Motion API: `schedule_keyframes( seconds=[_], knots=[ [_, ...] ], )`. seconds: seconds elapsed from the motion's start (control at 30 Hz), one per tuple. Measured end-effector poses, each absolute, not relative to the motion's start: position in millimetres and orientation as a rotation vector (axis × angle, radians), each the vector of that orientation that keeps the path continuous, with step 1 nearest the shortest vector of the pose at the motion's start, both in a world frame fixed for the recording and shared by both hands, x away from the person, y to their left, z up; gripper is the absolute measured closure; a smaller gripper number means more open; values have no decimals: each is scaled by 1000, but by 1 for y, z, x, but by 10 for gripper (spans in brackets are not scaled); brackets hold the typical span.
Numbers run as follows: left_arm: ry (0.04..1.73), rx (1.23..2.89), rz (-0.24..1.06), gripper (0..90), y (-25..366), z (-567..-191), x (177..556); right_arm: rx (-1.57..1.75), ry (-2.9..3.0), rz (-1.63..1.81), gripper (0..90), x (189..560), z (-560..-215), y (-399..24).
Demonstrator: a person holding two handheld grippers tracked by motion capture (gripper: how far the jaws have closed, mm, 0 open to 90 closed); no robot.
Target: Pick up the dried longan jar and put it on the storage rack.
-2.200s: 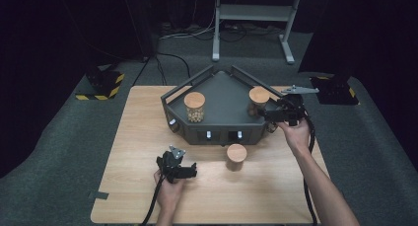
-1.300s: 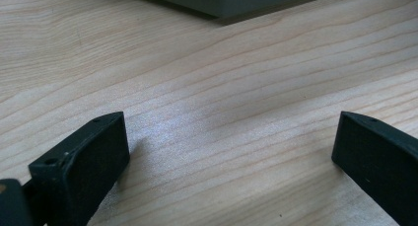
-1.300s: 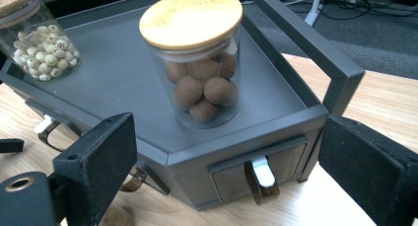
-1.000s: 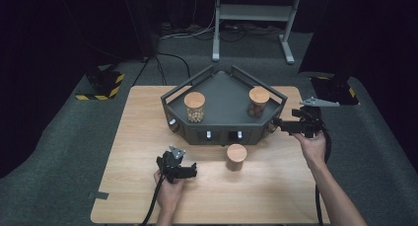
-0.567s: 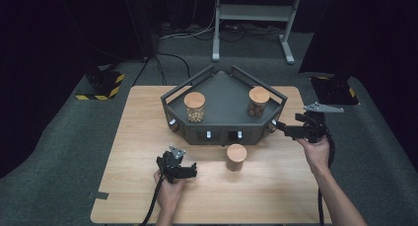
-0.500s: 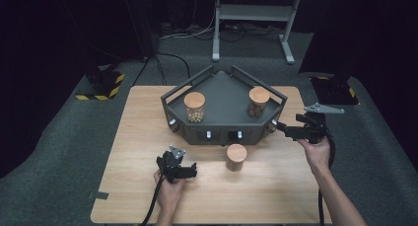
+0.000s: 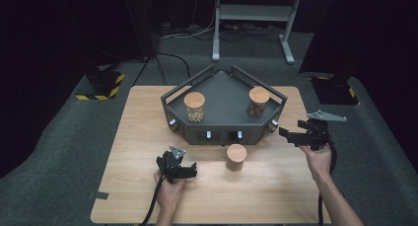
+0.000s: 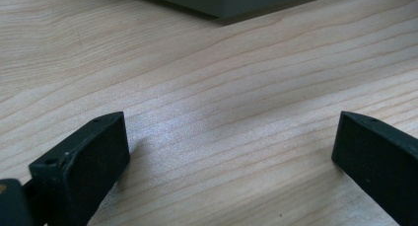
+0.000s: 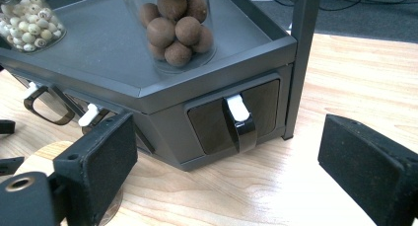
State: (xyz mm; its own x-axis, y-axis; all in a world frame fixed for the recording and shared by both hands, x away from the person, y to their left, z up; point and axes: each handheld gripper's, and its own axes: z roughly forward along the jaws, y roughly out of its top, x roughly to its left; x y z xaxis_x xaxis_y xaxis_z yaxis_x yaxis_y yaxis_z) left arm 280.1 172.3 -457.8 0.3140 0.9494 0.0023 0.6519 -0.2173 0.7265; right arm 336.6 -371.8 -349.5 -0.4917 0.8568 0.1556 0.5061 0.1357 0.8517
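In the high view, lower left of centre, the left gripper (image 7: 190, 172) rests on the counter (image 7: 138, 137), jaws spread and empty. Just right of it stands a lidded jar (image 7: 236, 156) before the grey stand (image 7: 224, 95). At right, the right gripper (image 7: 286, 133) faces the stand's drawer handle (image 9: 239, 120), jaws released, nothing between them.
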Motion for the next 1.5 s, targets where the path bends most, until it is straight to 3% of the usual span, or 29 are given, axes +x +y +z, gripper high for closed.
schedule_keyframes(
  seconds=[1.5],
  knots=[
    [1413, 1957, 611, 9, 172, -458, 280, 1331, 2052, 1337, 73, 326, -376, -375]
  ],
)
